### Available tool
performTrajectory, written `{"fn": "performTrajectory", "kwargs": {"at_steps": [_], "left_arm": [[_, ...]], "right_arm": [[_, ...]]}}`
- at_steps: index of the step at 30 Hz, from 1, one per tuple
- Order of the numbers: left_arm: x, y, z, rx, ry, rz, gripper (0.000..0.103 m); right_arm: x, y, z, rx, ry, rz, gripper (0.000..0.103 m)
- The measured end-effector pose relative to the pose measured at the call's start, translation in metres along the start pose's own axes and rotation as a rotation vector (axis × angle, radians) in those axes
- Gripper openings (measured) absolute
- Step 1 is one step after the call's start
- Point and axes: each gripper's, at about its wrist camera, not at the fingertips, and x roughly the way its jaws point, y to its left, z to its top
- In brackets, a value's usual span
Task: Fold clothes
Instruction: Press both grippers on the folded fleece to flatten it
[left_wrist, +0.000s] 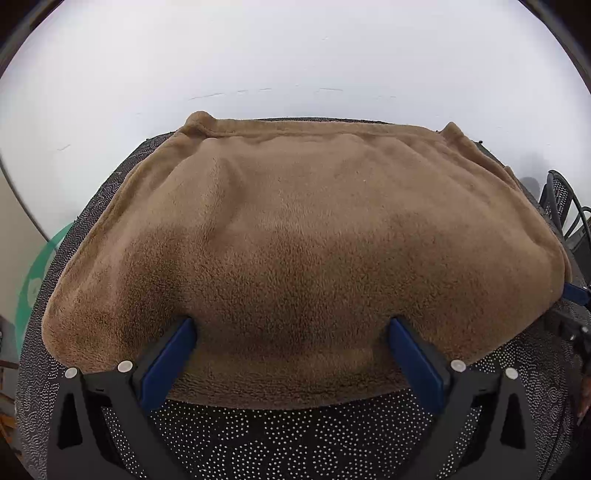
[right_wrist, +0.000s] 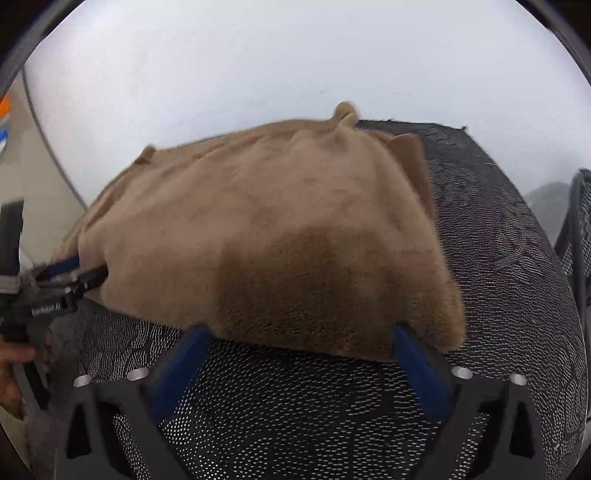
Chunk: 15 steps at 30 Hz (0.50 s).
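Observation:
A tan fleece garment (left_wrist: 295, 229) lies spread on a black table with white dots (left_wrist: 288, 435); it also shows in the right wrist view (right_wrist: 273, 229). My left gripper (left_wrist: 293, 328) is open, its blue fingers (left_wrist: 173, 354) wide apart with their tips tucked under the garment's near hem. My right gripper (right_wrist: 301, 334) is open too, its blue fingers (right_wrist: 417, 365) at the near edge of the garment's right part. The left gripper shows in the right wrist view (right_wrist: 74, 275) at the garment's left edge.
A white wall (left_wrist: 295, 55) stands behind the table. A black mesh chair (left_wrist: 561, 199) is at the right. A green object (left_wrist: 37, 269) lies at the left, beyond the table edge. Bare dotted table (right_wrist: 509, 258) lies right of the garment.

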Motion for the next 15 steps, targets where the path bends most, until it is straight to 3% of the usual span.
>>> {"fn": "performTrajectory", "kwargs": {"at_steps": [7, 15], "left_arm": [[0.002, 0.001, 0.000, -0.002, 0.002, -0.003, 0.103], [0.003, 0.003, 0.000, -0.010, 0.005, -0.012, 0.103]], "right_arm": [[0.007, 0.017, -0.001, -0.090, 0.041, -0.126, 0.103], [-0.010, 0.011, -0.003, -0.028, -0.001, -0.135, 0.103]]}}
